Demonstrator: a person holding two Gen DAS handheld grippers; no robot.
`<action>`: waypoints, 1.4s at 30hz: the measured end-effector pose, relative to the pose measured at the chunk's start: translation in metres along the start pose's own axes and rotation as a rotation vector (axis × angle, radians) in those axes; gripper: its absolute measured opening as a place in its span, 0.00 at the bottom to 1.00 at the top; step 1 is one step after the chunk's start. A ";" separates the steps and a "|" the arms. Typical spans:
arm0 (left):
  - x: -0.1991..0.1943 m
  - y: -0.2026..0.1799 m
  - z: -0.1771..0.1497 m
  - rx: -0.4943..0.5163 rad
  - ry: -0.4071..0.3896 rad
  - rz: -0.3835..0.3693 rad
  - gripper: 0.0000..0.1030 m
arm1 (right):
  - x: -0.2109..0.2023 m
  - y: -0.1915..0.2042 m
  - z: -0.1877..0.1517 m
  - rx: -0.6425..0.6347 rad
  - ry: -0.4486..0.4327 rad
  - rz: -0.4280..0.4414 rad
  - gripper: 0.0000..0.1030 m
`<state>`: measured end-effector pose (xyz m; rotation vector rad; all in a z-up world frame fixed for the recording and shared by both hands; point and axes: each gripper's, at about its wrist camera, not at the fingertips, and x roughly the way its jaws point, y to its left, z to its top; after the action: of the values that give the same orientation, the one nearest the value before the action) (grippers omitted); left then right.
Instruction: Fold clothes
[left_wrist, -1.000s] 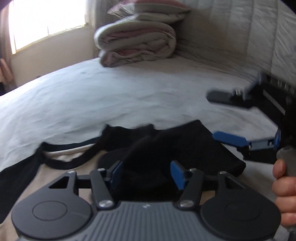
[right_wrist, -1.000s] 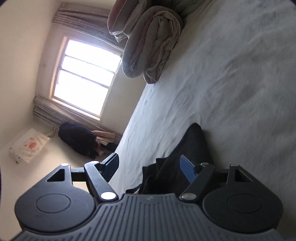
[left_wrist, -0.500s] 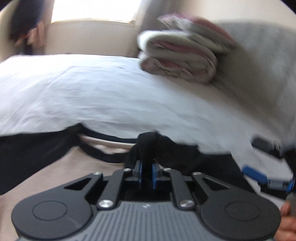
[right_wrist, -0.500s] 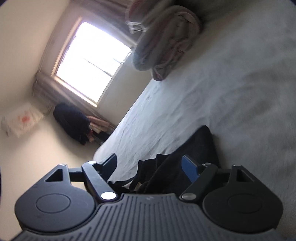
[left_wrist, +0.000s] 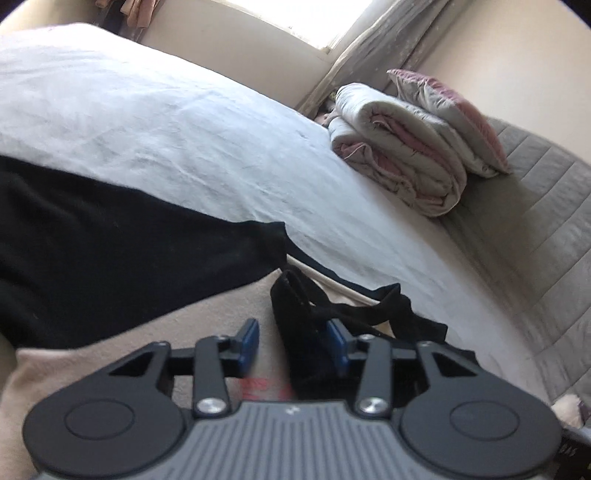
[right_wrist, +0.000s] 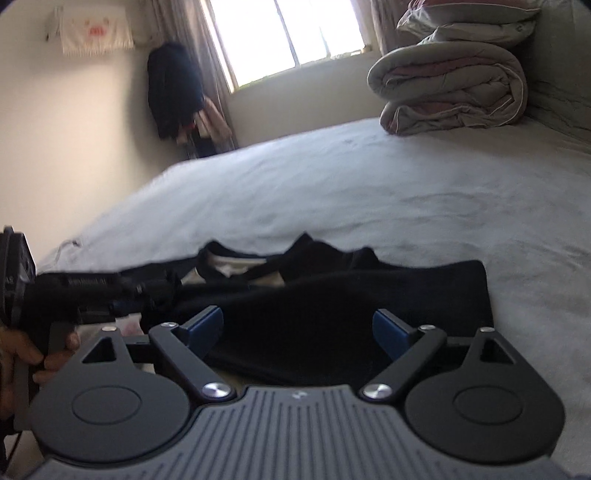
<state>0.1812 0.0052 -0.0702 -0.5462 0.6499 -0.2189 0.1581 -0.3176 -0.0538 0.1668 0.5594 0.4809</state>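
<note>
A beige shirt (left_wrist: 192, 325) with black sleeves and black collar trim lies on the white bed sheet (left_wrist: 166, 129). One black sleeve (left_wrist: 110, 258) stretches to the left. A bunched black fold (left_wrist: 295, 332) stands between the fingers of my left gripper (left_wrist: 294, 345), against its right pad (left_wrist: 338, 347); the jaws are apart, so it is open. My right gripper (right_wrist: 297, 328) hovers wide open just above the folded black sleeve (right_wrist: 351, 302). In the right wrist view the left gripper (right_wrist: 92, 291) shows at the left, held by a hand (right_wrist: 37, 354).
A folded quilt (left_wrist: 406, 147) with a pillow (left_wrist: 450, 110) on top sits at the bed's far end, seen too as a quilt (right_wrist: 450, 85). A grey padded headboard (left_wrist: 535, 221) runs along the right. Dark clothes (right_wrist: 173, 88) hang beside the window (right_wrist: 288, 33).
The left gripper was shut on the black fold half a second ago and now stands open around it. Its view has swung left. The right gripper has rolled level and stayed open.
</note>
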 end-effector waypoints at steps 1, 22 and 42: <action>0.000 0.003 -0.001 -0.020 -0.001 -0.022 0.42 | 0.002 0.000 -0.001 -0.009 0.008 -0.010 0.88; -0.001 0.012 -0.004 -0.025 -0.096 0.003 0.09 | 0.027 0.080 -0.027 -0.433 0.045 -0.301 0.95; -0.056 0.052 0.028 -0.071 -0.268 0.264 0.09 | 0.033 0.064 -0.023 -0.523 0.084 -0.474 0.95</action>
<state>0.1570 0.0801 -0.0510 -0.5409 0.4634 0.1247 0.1445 -0.2454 -0.0708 -0.4798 0.5173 0.1592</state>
